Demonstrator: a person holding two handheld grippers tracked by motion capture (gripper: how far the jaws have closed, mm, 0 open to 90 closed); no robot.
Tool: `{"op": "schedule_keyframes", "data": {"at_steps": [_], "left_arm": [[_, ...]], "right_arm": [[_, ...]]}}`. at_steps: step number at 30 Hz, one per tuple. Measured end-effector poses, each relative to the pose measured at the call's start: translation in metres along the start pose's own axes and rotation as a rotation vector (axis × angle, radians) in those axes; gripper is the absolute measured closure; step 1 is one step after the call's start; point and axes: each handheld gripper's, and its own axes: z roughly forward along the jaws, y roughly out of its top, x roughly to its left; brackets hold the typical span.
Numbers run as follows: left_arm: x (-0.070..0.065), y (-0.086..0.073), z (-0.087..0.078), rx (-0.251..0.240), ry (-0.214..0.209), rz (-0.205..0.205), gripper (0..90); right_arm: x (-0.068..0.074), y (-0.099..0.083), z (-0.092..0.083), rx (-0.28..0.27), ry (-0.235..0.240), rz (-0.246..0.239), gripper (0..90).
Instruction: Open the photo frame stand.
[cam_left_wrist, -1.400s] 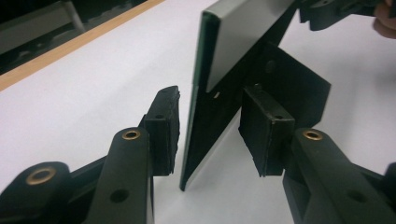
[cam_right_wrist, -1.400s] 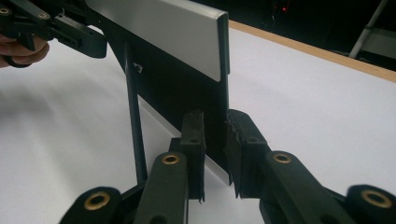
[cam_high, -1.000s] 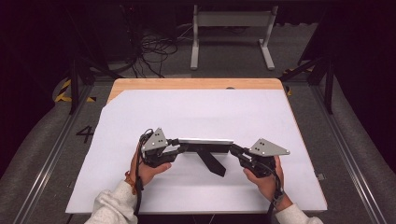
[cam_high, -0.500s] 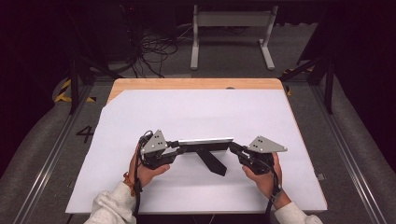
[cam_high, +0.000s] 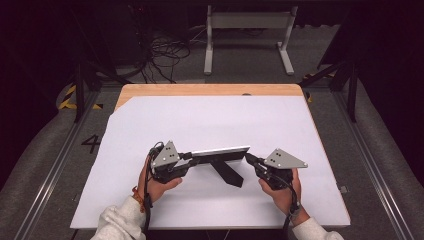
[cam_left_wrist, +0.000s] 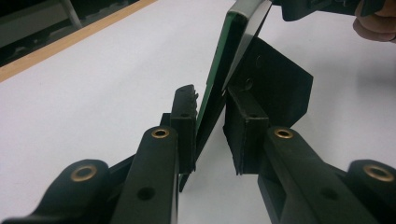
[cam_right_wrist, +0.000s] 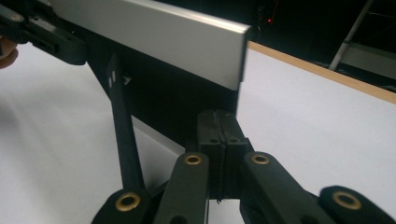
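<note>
**Change of state.** Both sets of jaws have just been closing. The left gripper (cam_high: 192, 156) is clamping the left end of the panel (cam_high: 220, 151). In the left gripper view the thin slab is running between the two pads, and both appear to be pressing on it. The right gripper (cam_high: 248, 159) is now clenched. In the right gripper view its pads are meeting face to face just below the panel's right corner, and nothing is showing between them. Compared with a second ago, the panel is standing in the same spot and neither hand is shifting.

**Meaning for the work.** You are carrying the panel by the left end alone. The right gripper is probably acting as a steadying stop at the far corner, not as a second grip. The panel is standing on its long edge and leaning slightly. The black prop (cam_high: 227, 172) is angling out behind it onto the white sheet (cam_high: 200, 120).

**Edges and free room.**
- The panel is sitting in the near half of the sheet, roughly centred between its sides.
- Beyond it, the sheet is lying bare up to the wooden strip (cam_high: 210, 90), so that is your widest room for moving.
- The near edge is running close behind your wrists, so avoid drawing back.
- The right edge is lying near the right hand, while the left side is offering more margin.
</note>
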Motion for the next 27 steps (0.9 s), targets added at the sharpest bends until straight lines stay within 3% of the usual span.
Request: {"op": "schedule_keyframes", "data": {"at_steps": [8, 27], "left_arm": [[0.0, 0.0, -0.001, 0.009, -0.004, 0.012, 74.5], [-0.002, -0.001, 0.001, 0.007, -0.019, 0.007, 75.8]], "right_arm": [[0.008, 0.011, 0.007, 0.01, 0.018, -0.016, 90.0], [0.006, 0.011, 0.015, 0.031, 0.029, -0.007, 90.0]]}}
